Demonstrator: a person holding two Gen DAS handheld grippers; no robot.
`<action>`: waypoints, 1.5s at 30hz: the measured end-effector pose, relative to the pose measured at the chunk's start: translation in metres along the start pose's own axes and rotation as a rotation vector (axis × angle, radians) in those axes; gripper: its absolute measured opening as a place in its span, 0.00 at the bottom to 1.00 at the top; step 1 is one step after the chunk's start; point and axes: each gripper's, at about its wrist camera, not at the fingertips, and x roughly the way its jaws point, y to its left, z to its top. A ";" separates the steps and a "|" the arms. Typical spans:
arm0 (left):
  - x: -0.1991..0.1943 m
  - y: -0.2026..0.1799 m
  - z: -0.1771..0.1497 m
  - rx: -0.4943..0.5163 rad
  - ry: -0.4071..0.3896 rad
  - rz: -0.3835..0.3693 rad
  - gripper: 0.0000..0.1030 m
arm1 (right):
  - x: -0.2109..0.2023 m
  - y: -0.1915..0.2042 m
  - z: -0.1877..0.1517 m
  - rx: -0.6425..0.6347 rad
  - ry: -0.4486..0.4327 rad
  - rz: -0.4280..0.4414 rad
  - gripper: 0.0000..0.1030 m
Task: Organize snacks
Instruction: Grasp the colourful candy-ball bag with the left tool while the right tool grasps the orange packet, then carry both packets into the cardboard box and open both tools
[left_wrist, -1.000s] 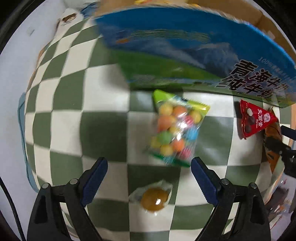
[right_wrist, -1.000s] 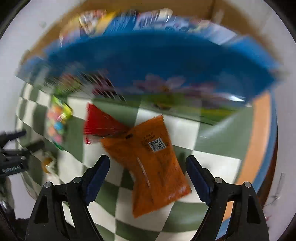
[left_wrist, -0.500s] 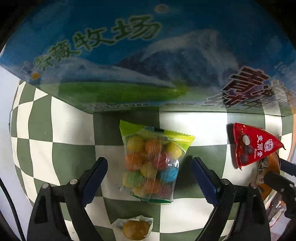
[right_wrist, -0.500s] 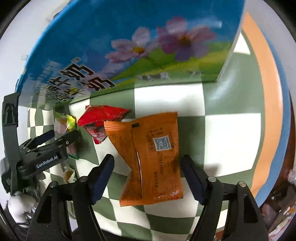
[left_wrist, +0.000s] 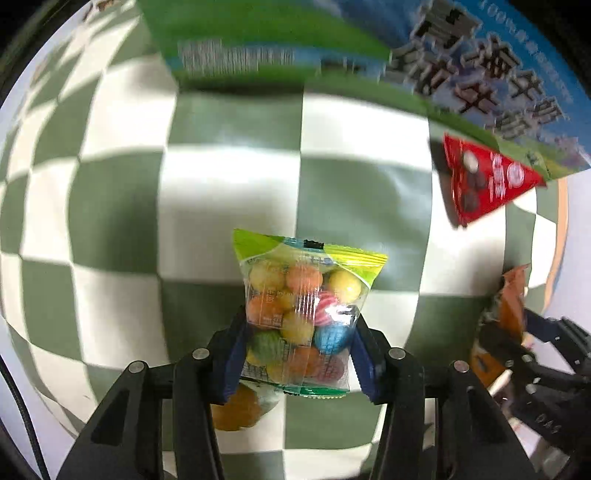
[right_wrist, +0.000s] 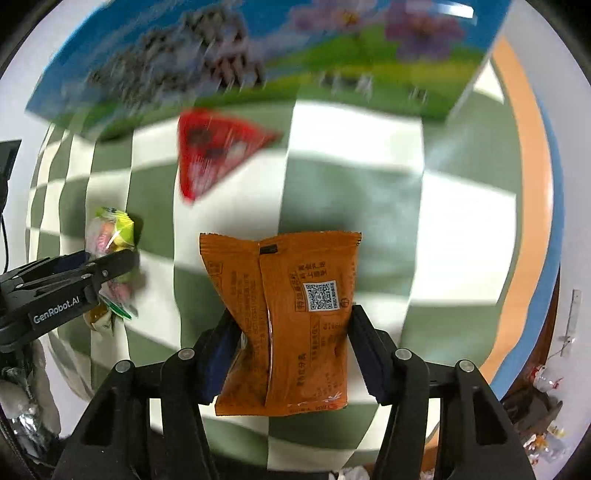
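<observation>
My left gripper (left_wrist: 297, 354) is shut on a clear bag of coloured candy balls (left_wrist: 301, 310) with a green top, held above the checkered cloth. My right gripper (right_wrist: 291, 354) is shut on an orange snack packet (right_wrist: 288, 317) with a QR code. A red triangular snack packet (left_wrist: 484, 184) lies on the cloth near the box; it also shows in the right wrist view (right_wrist: 214, 151). A small wrapped orange sweet (left_wrist: 236, 410) lies under the left fingers. The left gripper and candy bag also show in the right wrist view (right_wrist: 110, 258).
A large blue and green milk carton box (left_wrist: 332, 40) stands at the far side of the green and white checkered cloth (left_wrist: 122, 206); it also fills the top of the right wrist view (right_wrist: 295, 48). The cloth's orange and blue border (right_wrist: 532, 206) runs along the right.
Both grippers have closed: the left on the candy bag, the right on the orange packet. Both packets now sit lifted between the fingers, and the views have shifted.
</observation>
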 end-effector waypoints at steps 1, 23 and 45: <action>0.004 0.001 0.001 -0.007 0.006 -0.006 0.48 | 0.003 0.001 -0.004 0.001 0.002 0.000 0.61; -0.154 -0.057 0.040 0.110 -0.264 -0.134 0.45 | -0.093 0.012 -0.017 0.069 -0.248 0.148 0.52; -0.121 -0.049 0.293 0.075 -0.072 0.023 0.46 | -0.136 -0.006 0.266 0.083 -0.278 0.096 0.54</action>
